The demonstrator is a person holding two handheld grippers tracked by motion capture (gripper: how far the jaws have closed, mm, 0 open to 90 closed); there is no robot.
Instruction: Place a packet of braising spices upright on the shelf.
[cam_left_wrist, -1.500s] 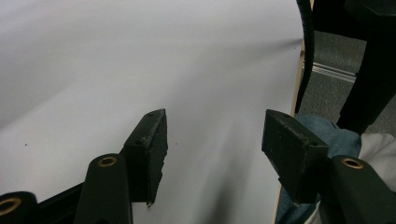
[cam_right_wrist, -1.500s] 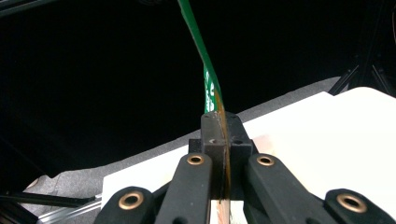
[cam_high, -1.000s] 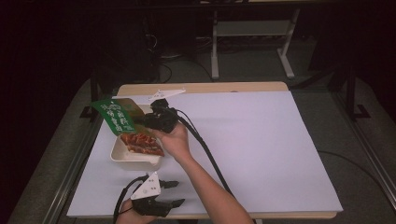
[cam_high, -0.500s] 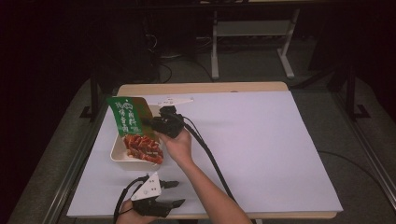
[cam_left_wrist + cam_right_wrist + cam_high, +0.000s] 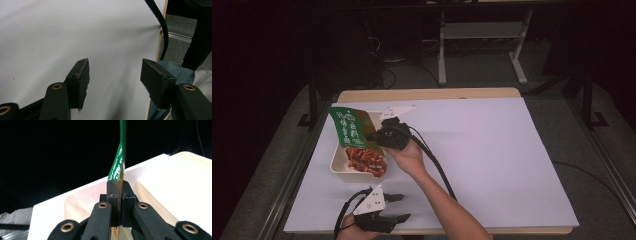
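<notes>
Two fingers [image 5: 113, 195] pinch green packet [image 5: 118, 160] edge

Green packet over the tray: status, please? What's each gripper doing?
Right gripper shut on the green packet, held above the tray. Red food in tray. Left gripper open, idle at the table edge. Nothing in the way.

This looks like a lab or test room set up for recording rather than a home. A wooden table [image 5: 427, 94] with a plain white sheet [image 5: 502, 160] over its top stands on grey carpet [image 5: 482, 70] in a dark, unlit surround. Behind it stands a white metal frame stand [image 5: 482, 35] with splayed feet, and loose black cables [image 5: 384, 55] lie on the floor. Metal rails [image 5: 607, 165] run along both sides of the table.
</notes>
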